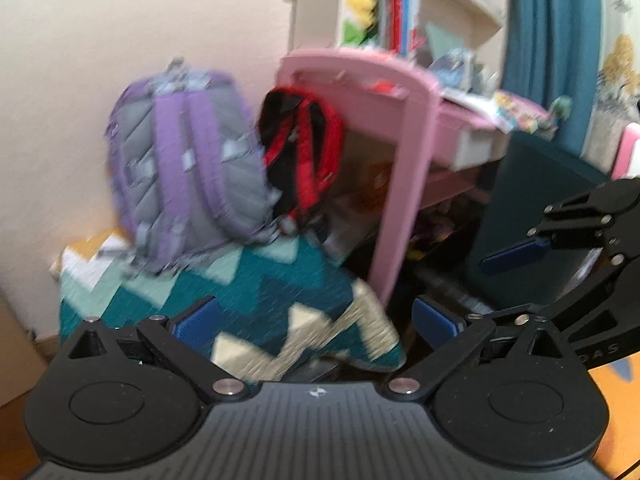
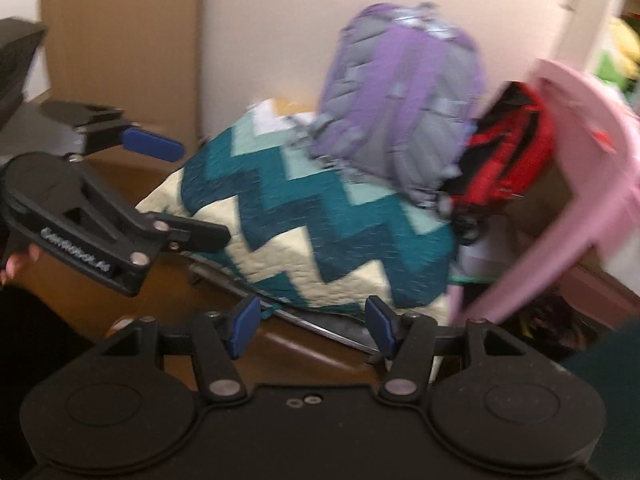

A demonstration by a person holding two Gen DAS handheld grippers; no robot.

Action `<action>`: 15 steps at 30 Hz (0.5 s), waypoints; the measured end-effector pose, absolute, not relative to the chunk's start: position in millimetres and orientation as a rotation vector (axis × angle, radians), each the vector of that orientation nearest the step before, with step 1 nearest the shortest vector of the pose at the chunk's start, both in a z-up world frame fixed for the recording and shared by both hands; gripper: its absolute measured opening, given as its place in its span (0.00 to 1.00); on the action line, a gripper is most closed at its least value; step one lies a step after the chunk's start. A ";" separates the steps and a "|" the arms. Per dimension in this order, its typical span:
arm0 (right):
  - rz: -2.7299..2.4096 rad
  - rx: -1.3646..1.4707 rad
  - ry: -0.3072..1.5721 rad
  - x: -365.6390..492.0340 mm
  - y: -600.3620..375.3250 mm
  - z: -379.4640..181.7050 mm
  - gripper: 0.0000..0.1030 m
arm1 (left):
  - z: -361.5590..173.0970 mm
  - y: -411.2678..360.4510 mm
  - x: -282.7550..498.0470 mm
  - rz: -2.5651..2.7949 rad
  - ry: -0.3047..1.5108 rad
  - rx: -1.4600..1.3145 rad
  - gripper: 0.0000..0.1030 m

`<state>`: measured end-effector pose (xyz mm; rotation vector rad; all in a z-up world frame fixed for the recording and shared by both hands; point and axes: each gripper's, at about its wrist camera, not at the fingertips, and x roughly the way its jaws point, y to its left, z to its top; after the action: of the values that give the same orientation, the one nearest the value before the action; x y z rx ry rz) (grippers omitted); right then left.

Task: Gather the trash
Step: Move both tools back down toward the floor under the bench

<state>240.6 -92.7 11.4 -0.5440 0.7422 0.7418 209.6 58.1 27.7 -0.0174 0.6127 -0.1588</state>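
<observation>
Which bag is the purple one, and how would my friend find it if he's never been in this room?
Find the pink desk by the wall; left of it is a heap under a teal zigzag quilt. The purple backpack sits on top of that quilt, straps facing out. Its neighbour, hanging at the desk's side, is a smaller red-and-black bag; the one you want is bigger, purple with grey quilted padding.

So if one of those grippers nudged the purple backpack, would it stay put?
Probably not. The purple backpack stands upright on a soft zigzag quilt, so it would likely tip. Its padded fabric looks floppy, so it should sag rather than slide. Its weight is impossible to judge.
</observation>
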 end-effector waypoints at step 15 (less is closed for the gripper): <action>1.112 -0.862 0.868 240.8 8.2 -183.9 0.55 | -159.7 139.7 224.3 -0.202 0.929 0.009 1.00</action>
<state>240.8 8.2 -183.9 -0.8617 0.8678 1.1122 224.3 139.7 -159.7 0.0090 0.9292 -0.2020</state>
